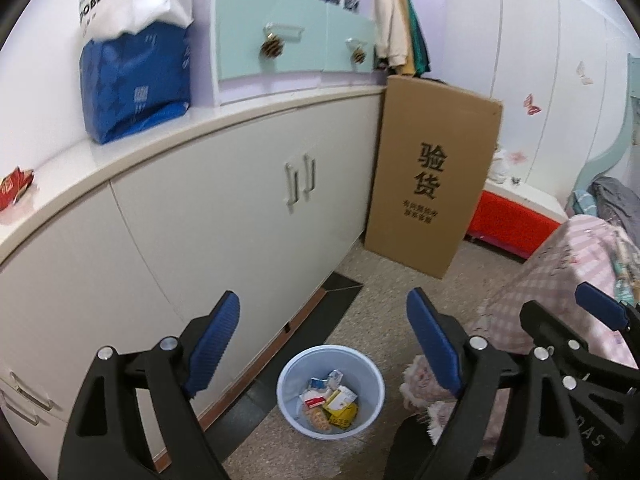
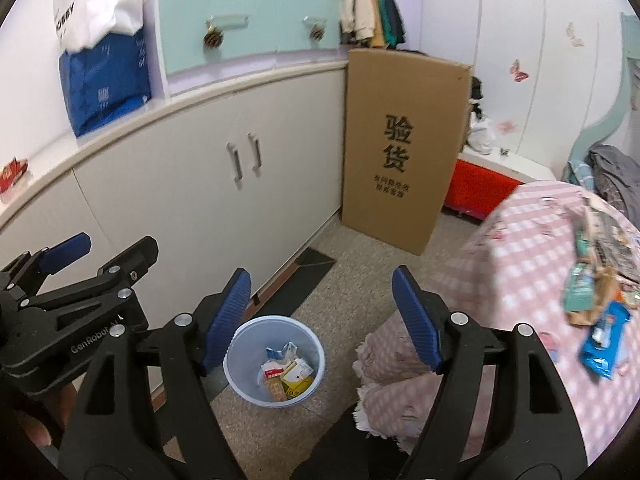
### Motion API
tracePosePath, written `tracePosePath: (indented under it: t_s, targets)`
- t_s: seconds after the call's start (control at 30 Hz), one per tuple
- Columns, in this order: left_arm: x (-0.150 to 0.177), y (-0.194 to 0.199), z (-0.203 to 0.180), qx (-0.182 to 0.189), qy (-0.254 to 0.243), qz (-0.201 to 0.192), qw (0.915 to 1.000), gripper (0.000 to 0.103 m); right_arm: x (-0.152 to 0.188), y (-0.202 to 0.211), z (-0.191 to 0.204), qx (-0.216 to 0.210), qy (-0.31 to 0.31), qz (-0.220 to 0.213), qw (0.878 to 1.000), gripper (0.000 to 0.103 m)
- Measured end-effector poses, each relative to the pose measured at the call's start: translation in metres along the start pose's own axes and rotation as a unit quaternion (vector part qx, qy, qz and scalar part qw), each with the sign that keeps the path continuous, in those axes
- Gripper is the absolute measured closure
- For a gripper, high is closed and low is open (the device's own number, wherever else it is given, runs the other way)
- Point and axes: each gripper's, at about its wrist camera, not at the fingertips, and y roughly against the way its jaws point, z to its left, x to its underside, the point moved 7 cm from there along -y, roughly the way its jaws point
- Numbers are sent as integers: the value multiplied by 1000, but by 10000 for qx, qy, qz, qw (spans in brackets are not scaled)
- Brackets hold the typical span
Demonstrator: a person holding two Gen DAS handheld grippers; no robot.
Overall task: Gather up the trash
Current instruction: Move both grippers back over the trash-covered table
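Two grippers hung side by side above the floor, both with nothing between their blue ribbed pads. Nearest the left wrist camera, the left gripper [image 1: 324, 344] had its jaws spread wide and touched nothing; the right gripper [image 2: 322, 316], seen from its own camera, also stood apart and empty. Each showed in the other's view, the right one at the right edge of the left view and the left one at the left edge of the right view. Just below and beyond the fingertips stood a pale blue bin [image 1: 289, 368] on the speckled floor, close to the foot of a long white cabinet [image 1: 208, 208]. Inside it lay small boxes and wrappers [image 1: 331, 402], white, red and yellow. To the right, a bed with a pink checked cover [image 2: 520, 248] carried more wrappers [image 2: 600, 340], blue and teal ones among them, near its right side. Farther back a tall cardboard box [image 1: 428, 176] leaned upright at the end of the cabinet. On the cabinet top sat a red packet [image 1: 14, 188] at the left, then a blue bag [image 1: 134, 84].
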Motion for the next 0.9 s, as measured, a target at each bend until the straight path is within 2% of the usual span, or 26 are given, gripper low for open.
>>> tracePosePath:
  t_s: [0.17, 0.3, 0.43, 0.53, 0.73, 0.8, 0.9]
  targets:
    - [-4, 27, -34, 253, -112, -96, 9996, 18, 0, 35, -36, 133, -249, -172, 9995, 28]
    - [-5, 49, -75, 501, -330, -182, 9980, 17, 5, 60, -73, 217, -553, -228, 9980, 27]
    - [-1, 62, -124, 880, -570, -99, 9944, 17, 14, 84, -122, 439, -883, -264, 9948, 27]
    - [8, 71, -169, 1272, -819, 29, 9885, 17, 24, 102, -164, 703, -1171, -295, 9902, 27]
    - [26, 80, -248, 1707, -1476, 137, 9741, 17, 53, 122, -246, 1205, -1740, -176, 9772, 27]
    - [31, 80, -269, 1828, -1662, 165, 9689, 17, 60, 122, -263, 1260, -1868, -67, 9743, 27]
    - [36, 75, -287, 1841, -1792, 250, 9661, 17, 72, 114, -276, 1174, -1966, 140, 9733, 27]
